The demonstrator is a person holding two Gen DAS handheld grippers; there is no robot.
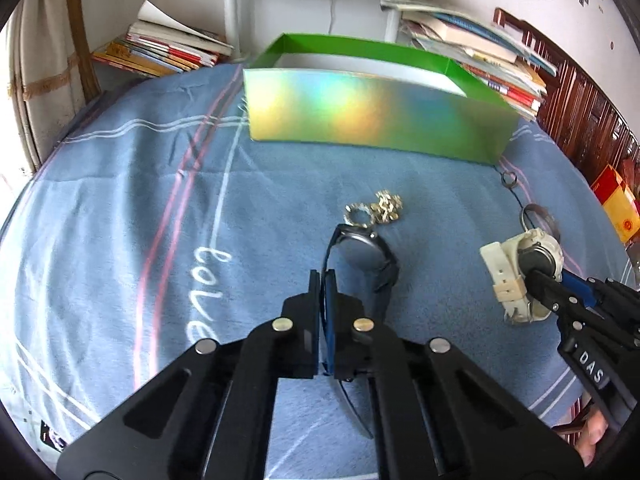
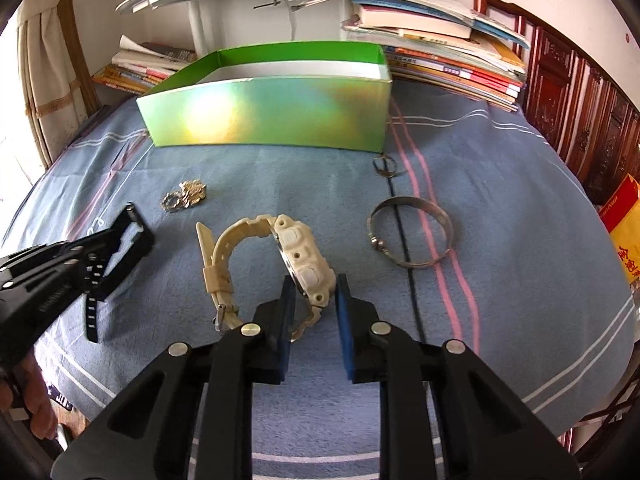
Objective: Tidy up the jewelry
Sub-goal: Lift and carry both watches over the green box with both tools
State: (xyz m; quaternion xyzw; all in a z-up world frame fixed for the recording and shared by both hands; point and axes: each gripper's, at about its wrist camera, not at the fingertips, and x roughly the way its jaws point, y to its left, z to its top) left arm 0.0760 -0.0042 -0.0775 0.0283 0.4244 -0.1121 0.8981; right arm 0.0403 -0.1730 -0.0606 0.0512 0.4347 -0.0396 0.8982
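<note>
My left gripper [image 1: 323, 280] is shut on the strap of a dark watch [image 1: 366, 254] and holds it just above the blue cloth. My right gripper [image 2: 316, 284] has its jaws around the case of a cream watch [image 2: 304, 258] with a small gap on the right side; the watch rests on the cloth. A gold chain heap [image 1: 378, 210] lies just beyond the dark watch. A silver bangle [image 2: 410, 236] and a small ring [image 2: 385, 166] lie right of the cream watch. An open green holographic box [image 1: 360, 108] stands behind them.
Stacks of books [image 2: 440, 52] line the back of the table on both sides of a white post. A red and yellow box [image 2: 624, 224] sits at the right edge. The blue cloth [image 1: 120, 220] covers the table.
</note>
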